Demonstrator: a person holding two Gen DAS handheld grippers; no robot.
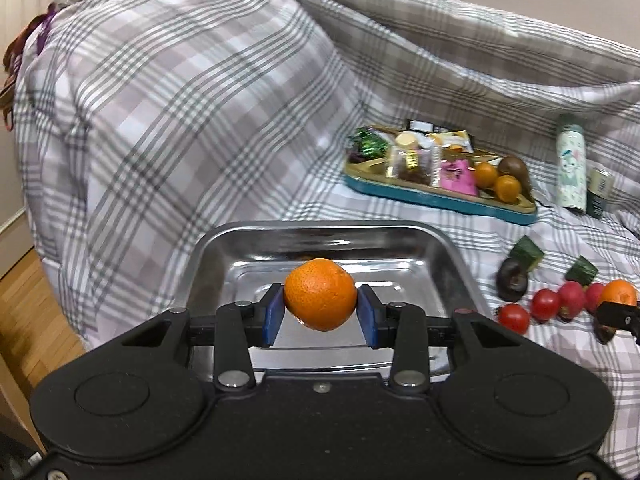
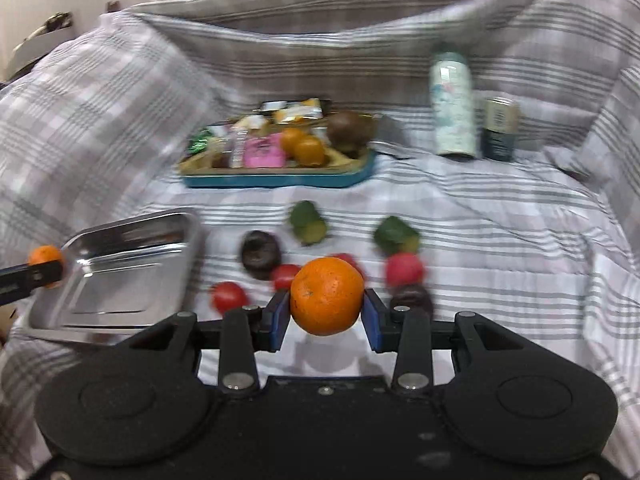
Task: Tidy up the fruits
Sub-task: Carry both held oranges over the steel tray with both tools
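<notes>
My left gripper [image 1: 321, 313] is shut on a mandarin orange [image 1: 320, 294] and holds it above the empty steel tray [image 1: 452, 264]. It also shows at the left of the right wrist view [image 2: 44, 266], at the tray's [image 2: 120, 276] near-left edge. My right gripper [image 2: 326, 312] is shut on a second orange [image 2: 327, 295], held above loose fruit on the bedsheet: red tomatoes [image 2: 228, 296], dark round fruits [image 2: 260, 254] and green pieces [image 2: 307, 222]. That orange shows at the right edge of the left wrist view [image 1: 619, 292].
A teal tray [image 2: 280, 180] at the back holds snack packets, two oranges [image 2: 302, 146] and a brown fruit. A white bottle [image 2: 454, 106] and a small can [image 2: 500, 128] stand to its right. A checked duvet [image 1: 180, 100] is piled on the left.
</notes>
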